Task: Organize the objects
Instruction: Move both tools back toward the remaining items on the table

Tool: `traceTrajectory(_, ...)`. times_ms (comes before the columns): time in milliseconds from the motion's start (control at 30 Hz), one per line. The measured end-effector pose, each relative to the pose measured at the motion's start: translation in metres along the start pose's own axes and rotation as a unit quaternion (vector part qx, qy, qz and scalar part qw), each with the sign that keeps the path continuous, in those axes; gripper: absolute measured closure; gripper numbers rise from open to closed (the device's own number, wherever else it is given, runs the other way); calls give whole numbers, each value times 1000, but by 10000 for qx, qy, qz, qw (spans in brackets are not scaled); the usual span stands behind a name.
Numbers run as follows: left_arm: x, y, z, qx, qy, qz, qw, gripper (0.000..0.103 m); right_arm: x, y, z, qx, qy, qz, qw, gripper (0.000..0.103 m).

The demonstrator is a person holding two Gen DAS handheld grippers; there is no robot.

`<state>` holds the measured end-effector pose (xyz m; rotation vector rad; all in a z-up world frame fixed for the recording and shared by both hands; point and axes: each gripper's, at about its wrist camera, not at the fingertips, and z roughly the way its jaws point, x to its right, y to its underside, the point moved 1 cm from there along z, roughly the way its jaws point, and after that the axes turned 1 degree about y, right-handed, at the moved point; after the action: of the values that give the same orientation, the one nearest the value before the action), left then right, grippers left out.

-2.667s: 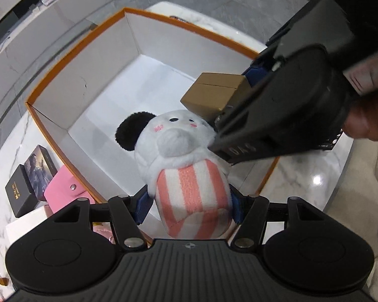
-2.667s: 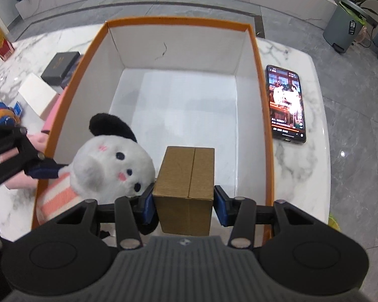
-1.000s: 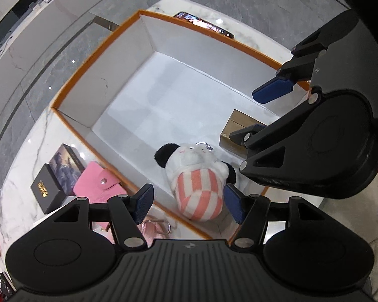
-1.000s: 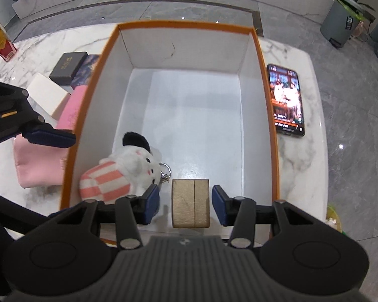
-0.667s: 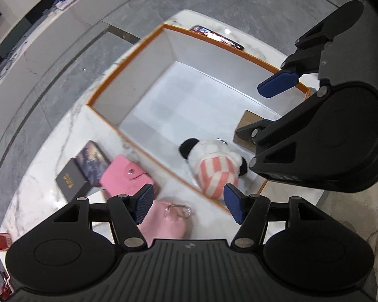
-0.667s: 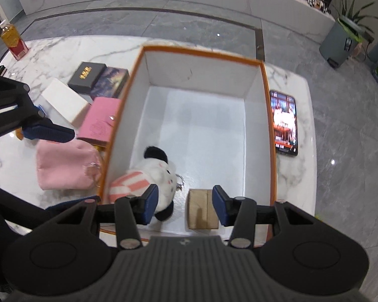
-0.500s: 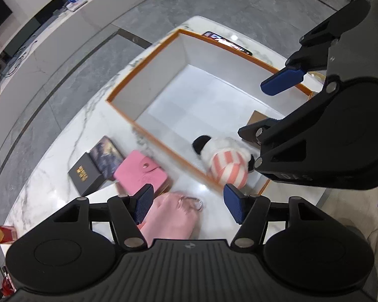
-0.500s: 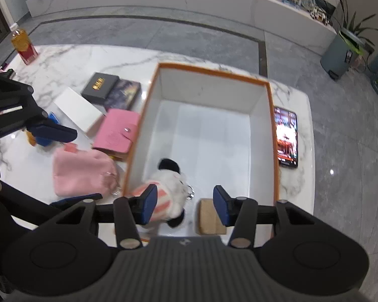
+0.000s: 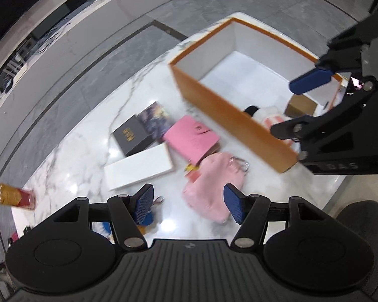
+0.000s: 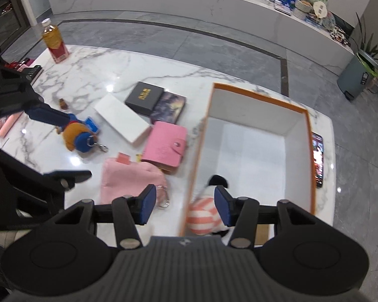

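Both tools hang above the white marble worktop (image 10: pixel 163 75) with nothing in them: the left tool (image 9: pixel 189 202) has its blue-padded jaws spread wide over the soft pink fabric pouch (image 9: pixel 211 188), and the right tool (image 10: pixel 182 203) is likewise spread, held high over the near wall of the open orange-rimmed white cardboard box (image 10: pixel 262 151). Inside that box, at its near end, lie the white plush toy with black ears and a pink-striped body (image 10: pixel 204 214) and the small brown cardboard carton (image 9: pixel 300 104), so two items look already stowed while most of the box floor is bare. The step in hand appears to be the reach for the next item. Outside the box, to its left, are the pink snap-button wallet (image 10: pixel 165 148), the flat white rectangular box (image 10: pixel 121 118), the black gift box with gold lettering (image 10: pixel 144 98), the dark picture-printed card box (image 10: pixel 168 108) just beside it, and the brown-and-blue plush keychain (image 10: pixel 76 136). A smartphone with a lit screen (image 10: pixel 318 158) lies on the far side of the box, and an amber drink bottle with a red label (image 10: pixel 55 41) stands well apart. The pouch, nearest the left tool, seems the likely next pick: the tool would need to come down, centre its jaws across the pouch's width, and close on the fabric clear of the metal ring (image 9: pixel 240 163) at its end and of the wallet touching it.
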<state>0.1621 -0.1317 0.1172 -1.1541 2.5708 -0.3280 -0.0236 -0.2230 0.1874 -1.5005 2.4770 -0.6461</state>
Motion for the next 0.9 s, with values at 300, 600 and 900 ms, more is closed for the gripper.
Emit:
traceTrajectory(300, -48, 58, 5, 10, -341, -98, 9994, 30, -44, 5, 23, -106, -166, -148, 9997, 49)
traceTrajectory(600, -78, 98, 31, -163, -582, -22, 9982, 30, -70, 16, 51, -328, -250, -300, 9987, 49)
traceTrajectory(900, -85, 134, 67, -206, -853, 675, 9939, 30, -80, 26, 80, -517, -259, -382, 9976, 48)
